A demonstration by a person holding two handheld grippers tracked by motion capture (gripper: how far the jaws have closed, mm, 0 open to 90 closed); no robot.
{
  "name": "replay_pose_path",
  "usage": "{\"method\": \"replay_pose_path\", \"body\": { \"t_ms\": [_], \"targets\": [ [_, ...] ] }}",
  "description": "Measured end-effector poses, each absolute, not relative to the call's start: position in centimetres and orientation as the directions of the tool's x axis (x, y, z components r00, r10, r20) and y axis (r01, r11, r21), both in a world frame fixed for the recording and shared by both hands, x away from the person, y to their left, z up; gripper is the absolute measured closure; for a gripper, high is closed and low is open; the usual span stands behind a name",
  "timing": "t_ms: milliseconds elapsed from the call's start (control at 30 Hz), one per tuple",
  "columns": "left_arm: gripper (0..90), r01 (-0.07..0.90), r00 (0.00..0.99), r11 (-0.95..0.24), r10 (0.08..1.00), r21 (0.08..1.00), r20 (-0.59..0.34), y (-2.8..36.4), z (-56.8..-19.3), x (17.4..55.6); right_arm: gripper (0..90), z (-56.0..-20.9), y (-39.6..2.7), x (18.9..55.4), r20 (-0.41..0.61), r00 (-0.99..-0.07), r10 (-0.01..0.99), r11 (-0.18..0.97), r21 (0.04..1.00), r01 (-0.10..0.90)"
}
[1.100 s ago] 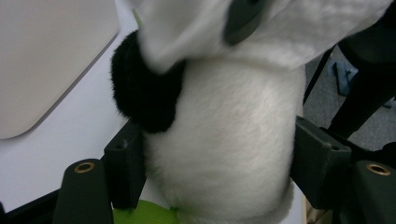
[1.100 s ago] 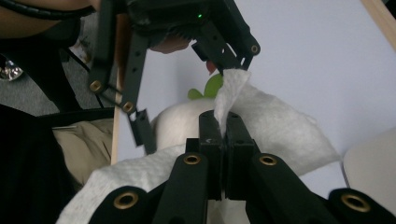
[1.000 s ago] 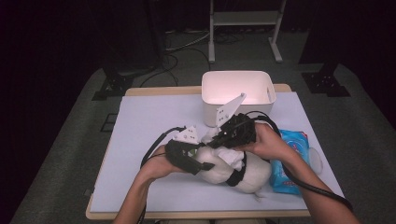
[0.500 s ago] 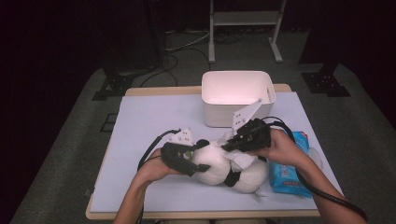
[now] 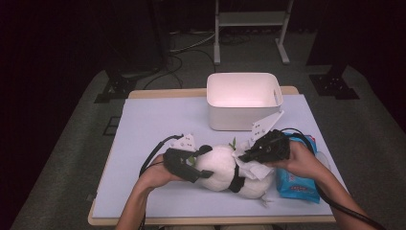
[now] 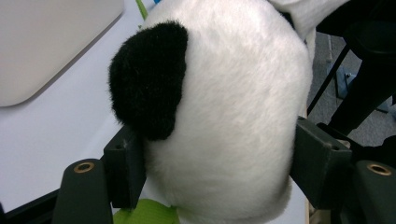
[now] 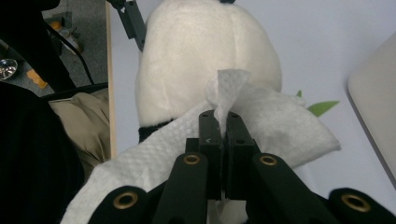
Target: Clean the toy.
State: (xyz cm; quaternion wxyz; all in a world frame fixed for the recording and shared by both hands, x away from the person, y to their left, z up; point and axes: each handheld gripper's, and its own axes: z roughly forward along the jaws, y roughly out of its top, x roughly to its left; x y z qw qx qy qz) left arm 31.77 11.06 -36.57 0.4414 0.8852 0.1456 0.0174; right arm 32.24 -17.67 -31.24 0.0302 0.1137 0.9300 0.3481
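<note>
On the pale blue table top [image 5: 143, 124], near the person's edge, a plush panda [image 5: 225, 170] lies on its side, white body with a black band around the middle and black ears. The left gripper [image 5: 198, 168] clamps the panda's head: in the left gripper view its two black jaws press into the white fur on either side, just below a black ear [image 6: 149, 84], and a bit of green leaf [image 6: 147, 213] shows under the toy between the jaws. The left hand [image 5: 155, 176] rests on the table behind it, with the cable looping back toward the forearm.

The right gripper [image 5: 242, 155] is pinched tightly on a white wet wipe [image 5: 251, 168]. In the right gripper view the jaws stand pressed together with a fold of the wipe [image 7: 226, 100] sticking up between them, while the rest of the sheet drapes across the panda's white body [image 7: 205, 60] and trails down toward the camera. From above, the wipe lies over the toy's belly, just beside the black band, under the right hand [image 5: 299, 160].

Just right of the panda, partly under the right forearm, lies a blue pack of wipes [image 5: 299, 184]. Behind the toy stands a white plastic bin [image 5: 242, 103], well apart from both grippers.
</note>
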Motion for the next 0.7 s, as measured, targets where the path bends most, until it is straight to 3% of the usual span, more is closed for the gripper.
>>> {"method": "replay_pose_path", "body": {
  "t_ms": [700],
  "targets": [
    [28.9, 0.255, 0.955, -0.576, 0.276, 0.776, -0.109, 11.6, -36.9, 32.0, 87.2, -32.5, -24.0, 31.4, 0.06, -0.936, 0.346, 0.668, 0.685, 0.291]
  ]
}}
